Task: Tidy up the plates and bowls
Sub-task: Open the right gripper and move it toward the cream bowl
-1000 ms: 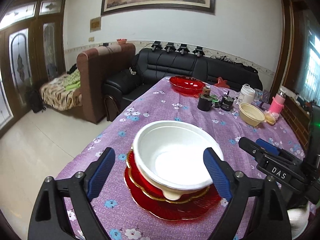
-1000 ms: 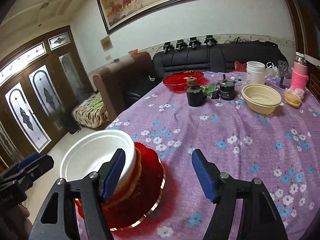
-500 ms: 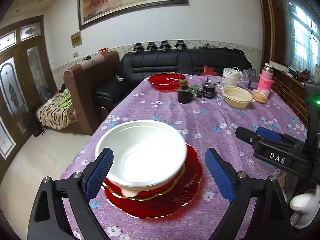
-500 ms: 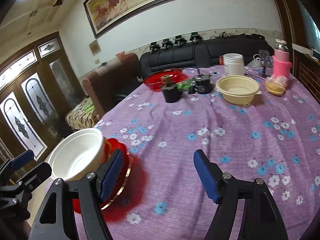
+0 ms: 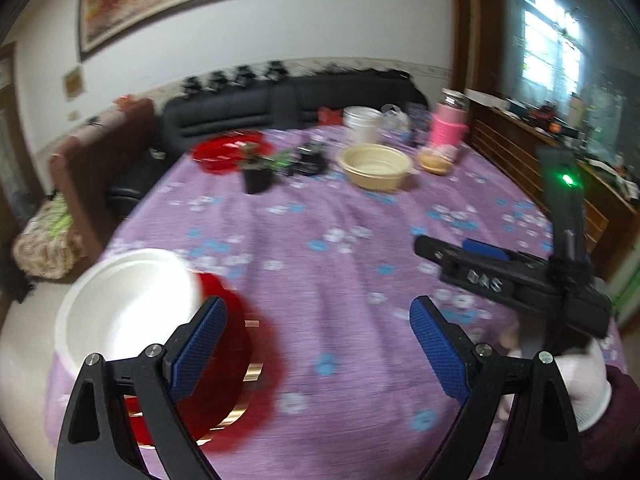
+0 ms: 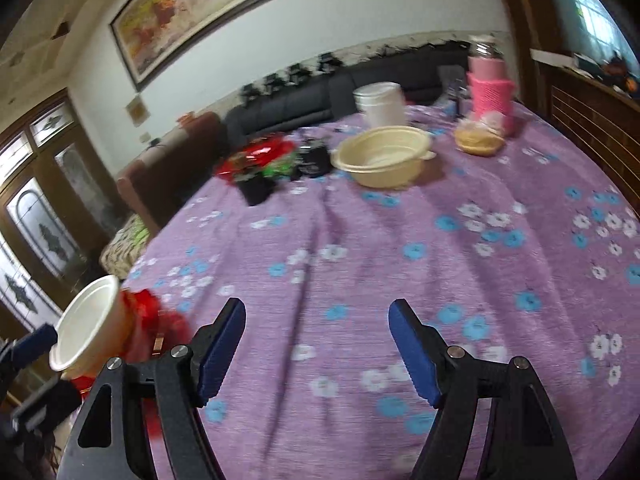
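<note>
**plate_guy:** Both grippers are empty right now. Left gripper [image 5: 318, 344] has its blue pads spread wide with only purple tablecloth [image 5: 340, 280] between them. Right gripper [image 6: 316, 344] is spread too, nothing in it, and its jaws have just been opening a bit more.

**umi_nerd:** So where's the stuff to sort?

**plate_guy:** White bowl [image 5: 124, 308] sitting on the red plates [image 5: 240, 364] is off to the left of both, right by the left gripper's left finger, outside the gap. From the right wrist view the white bowl is way off at the left edge.

**umi_nerd:** And the next candidate?

**plate_guy:** I'd guess the cream bowl [image 6: 382, 156], straight ahead and well apart from both, across the table near the pink bottle [image 6: 490, 92]. It's round, so no long axis to line up. Right gripper looks the nearer one; the red dish [image 5: 230, 152] lies more toward the left.
</note>
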Tool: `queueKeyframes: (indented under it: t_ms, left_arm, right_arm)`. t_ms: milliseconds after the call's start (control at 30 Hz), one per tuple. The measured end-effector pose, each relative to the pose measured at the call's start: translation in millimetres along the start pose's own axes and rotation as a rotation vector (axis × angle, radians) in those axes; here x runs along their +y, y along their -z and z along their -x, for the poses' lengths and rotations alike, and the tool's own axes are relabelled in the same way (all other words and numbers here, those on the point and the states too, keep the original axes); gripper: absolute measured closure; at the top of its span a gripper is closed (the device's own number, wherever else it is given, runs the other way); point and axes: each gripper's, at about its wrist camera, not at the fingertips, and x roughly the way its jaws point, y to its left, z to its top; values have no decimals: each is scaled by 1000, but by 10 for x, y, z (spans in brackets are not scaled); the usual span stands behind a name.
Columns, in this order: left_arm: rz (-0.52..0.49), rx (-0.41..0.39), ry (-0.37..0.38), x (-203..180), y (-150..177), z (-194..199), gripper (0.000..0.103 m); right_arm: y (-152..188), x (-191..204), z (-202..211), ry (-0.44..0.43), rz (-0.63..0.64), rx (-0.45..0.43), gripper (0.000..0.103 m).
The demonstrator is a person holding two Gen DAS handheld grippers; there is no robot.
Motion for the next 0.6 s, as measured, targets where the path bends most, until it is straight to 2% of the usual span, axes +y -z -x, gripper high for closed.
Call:
queueKeyframes:
  t_ms: [133, 233, 333, 500, 600]
  left_arm:
    - [-22, 39, 78, -284, 26, -258, 11]
    - [-30, 37, 127, -406, 3, -433, 11]
    - [-7, 16, 188, -436, -88, -657, 11]
    - [19, 18, 207, -406, -189, -1064, 11]
    - [53, 7, 240, -320, -144, -1166, 11]
  right_arm:
    - [-99, -387, -7, 54, -63, 5, 25]
    - [-218, -682, -33, 80, -114, 16, 25]
    - [-341, -921, -57, 97, -147, 30, 25]
    - [-583, -1177, -70, 146, -174, 37, 25]
    - [-776, -1283, -139, 167, -197, 39, 25]
